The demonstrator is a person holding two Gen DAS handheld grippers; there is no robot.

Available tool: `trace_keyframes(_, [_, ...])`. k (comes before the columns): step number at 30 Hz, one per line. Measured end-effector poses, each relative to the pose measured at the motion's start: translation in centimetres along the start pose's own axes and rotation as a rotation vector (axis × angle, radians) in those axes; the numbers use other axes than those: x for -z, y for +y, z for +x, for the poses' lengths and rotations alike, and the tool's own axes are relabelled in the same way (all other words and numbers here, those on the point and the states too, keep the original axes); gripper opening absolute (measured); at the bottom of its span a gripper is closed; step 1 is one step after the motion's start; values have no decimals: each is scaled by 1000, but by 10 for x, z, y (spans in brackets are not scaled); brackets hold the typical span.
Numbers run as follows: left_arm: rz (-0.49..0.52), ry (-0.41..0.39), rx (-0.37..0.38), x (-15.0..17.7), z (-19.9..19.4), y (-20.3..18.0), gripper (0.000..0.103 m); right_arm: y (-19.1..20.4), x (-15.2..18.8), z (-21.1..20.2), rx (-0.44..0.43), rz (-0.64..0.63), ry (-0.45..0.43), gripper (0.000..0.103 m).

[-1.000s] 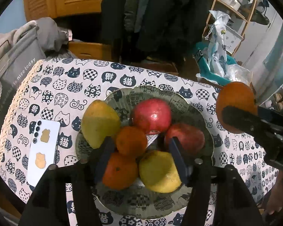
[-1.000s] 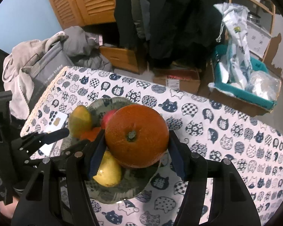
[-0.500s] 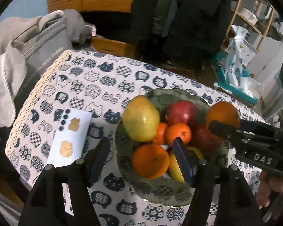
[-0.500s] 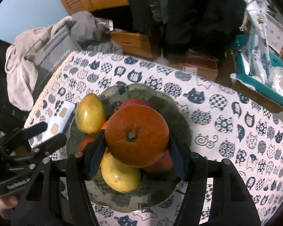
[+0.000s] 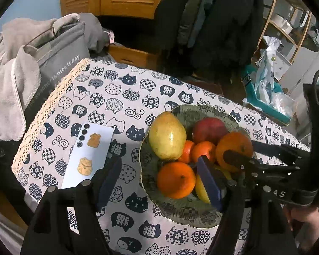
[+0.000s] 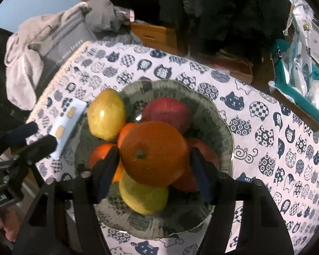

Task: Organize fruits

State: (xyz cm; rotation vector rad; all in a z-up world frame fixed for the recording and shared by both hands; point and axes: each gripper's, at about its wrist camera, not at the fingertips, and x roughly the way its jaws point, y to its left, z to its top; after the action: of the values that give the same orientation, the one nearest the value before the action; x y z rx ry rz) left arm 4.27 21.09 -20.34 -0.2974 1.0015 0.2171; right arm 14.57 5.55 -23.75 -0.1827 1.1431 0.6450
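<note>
Now right claw [image 6: 154,165] off orange [image 6: 153,155]

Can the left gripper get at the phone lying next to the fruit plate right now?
Probably yes. The left gripper has open, empty jaws, and the phone lies flat on the tablecloth just beside it, uncovered. The plate sits off to the other side, so nothing blocks the way.
</note>
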Motion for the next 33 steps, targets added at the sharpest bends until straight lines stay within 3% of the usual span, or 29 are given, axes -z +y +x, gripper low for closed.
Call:
trace_keyframes(1, [1,-3,0,-1,-2,0,76,1,-1,-3,5,-4,-8,79])
trace_keyframes(9, [1,-35,10,-4,-20,-4,76,-7,-8,-45,20,39,-102,79])
trace_keyframes(21, [32,-155,28,-14,-75,-25,85,-2,-6,-127,141,12,-283,79])
trace_keyframes(28, [43,-239,18,-20,-111,-34,89,4,3,-180,212,-26,-405,85])
trace_keyframes(33, [46,-335,-2,-23,-144,-40,103,5,11,-210,239,-42,-470,86])
